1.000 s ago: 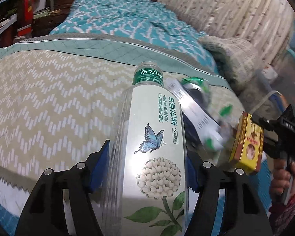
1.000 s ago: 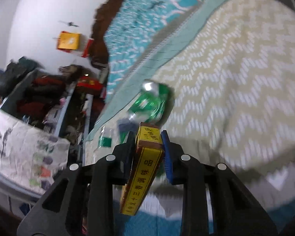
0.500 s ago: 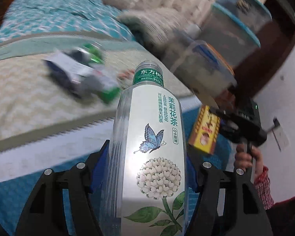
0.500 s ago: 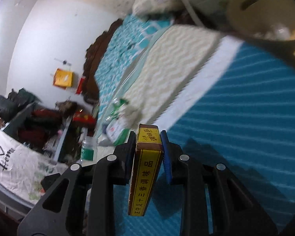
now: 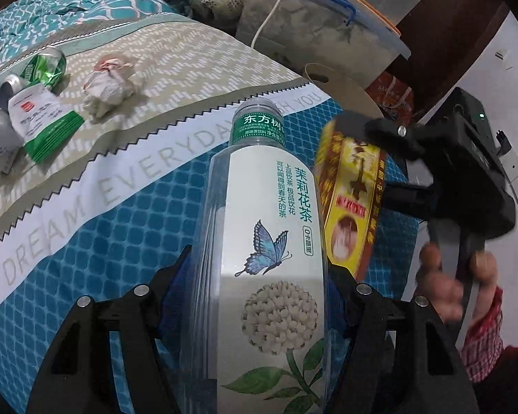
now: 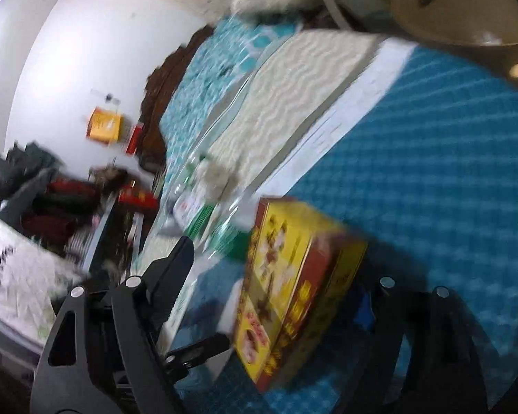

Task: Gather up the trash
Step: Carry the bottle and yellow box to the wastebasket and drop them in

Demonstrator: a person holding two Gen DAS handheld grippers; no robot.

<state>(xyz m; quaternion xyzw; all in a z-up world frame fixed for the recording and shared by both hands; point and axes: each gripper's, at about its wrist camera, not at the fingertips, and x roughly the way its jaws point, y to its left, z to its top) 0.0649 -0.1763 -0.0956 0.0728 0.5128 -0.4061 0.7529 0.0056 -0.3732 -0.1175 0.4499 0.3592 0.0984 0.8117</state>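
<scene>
A clear tea bottle (image 5: pixel 269 241) with a white flower-and-butterfly label stands between the blue pads of my left gripper (image 5: pixel 255 270), which is shut on it over the blue bedding. My right gripper (image 6: pixel 276 272) is opening its jaws wide. The yellow and red carton (image 6: pixel 293 293) hangs tilted and blurred between them, and neither pad presses on it. In the left wrist view that carton (image 5: pixel 348 200) sits just right of the bottle, with the right gripper (image 5: pixel 380 158) and a person's hand (image 5: pixel 445 276) behind it.
A crushed green can (image 5: pixel 46 69), a crumpled paper ball (image 5: pixel 107 86) and a green-white packet (image 5: pixel 41 120) lie on the beige zigzag cover. A beige bin (image 6: pixel 466 10) stands past the bed's edge, beside lidded plastic storage boxes (image 5: pixel 328 34).
Both grippers swung away from the litter on the bed toward the blue end near the bin. The right jaws spread apart and the carton tipped loose between them. The bottle stays gripped.
</scene>
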